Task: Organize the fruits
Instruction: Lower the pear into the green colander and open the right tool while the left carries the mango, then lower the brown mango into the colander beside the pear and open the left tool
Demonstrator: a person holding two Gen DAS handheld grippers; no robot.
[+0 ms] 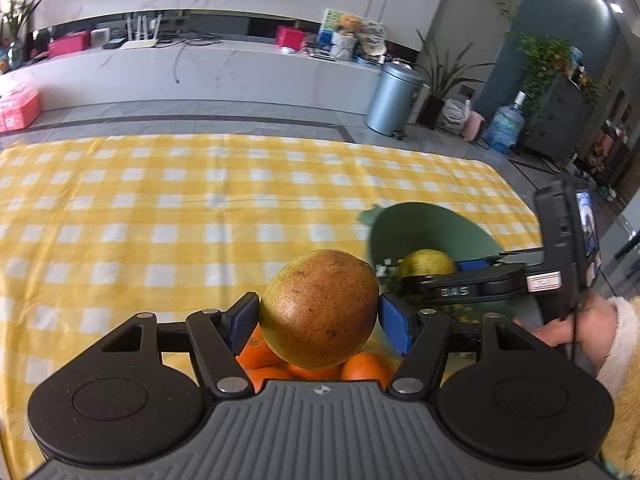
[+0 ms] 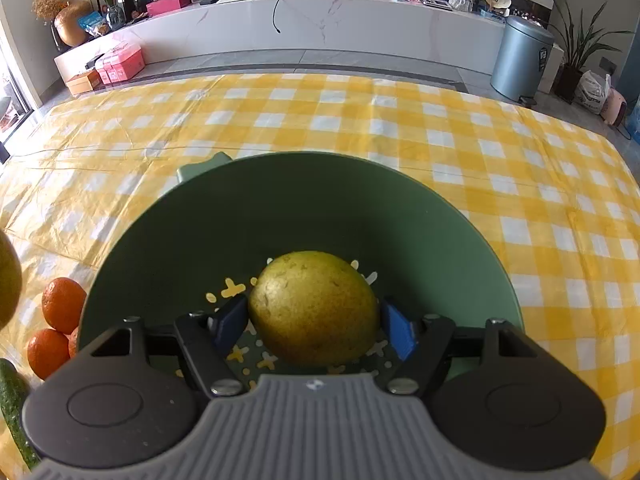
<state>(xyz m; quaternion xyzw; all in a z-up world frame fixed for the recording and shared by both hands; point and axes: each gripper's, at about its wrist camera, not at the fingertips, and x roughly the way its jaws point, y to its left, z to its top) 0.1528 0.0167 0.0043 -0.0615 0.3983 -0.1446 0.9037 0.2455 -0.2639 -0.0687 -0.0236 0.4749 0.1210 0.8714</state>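
Pears (image 1: 320, 308) (image 2: 314, 308) clamped in left tongs (image 1: 318, 322) and right tongs (image 2: 314, 326), "DAS" lettering (image 1: 455, 291) on the latter

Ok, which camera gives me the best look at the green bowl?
The right wrist view. The green bowl fills the middle there, showing its rim, inside and patterned bottom, with a pear between the right gripper's fingers. In the left wrist view the bowl sits off to the right, partly hidden by the right gripper.
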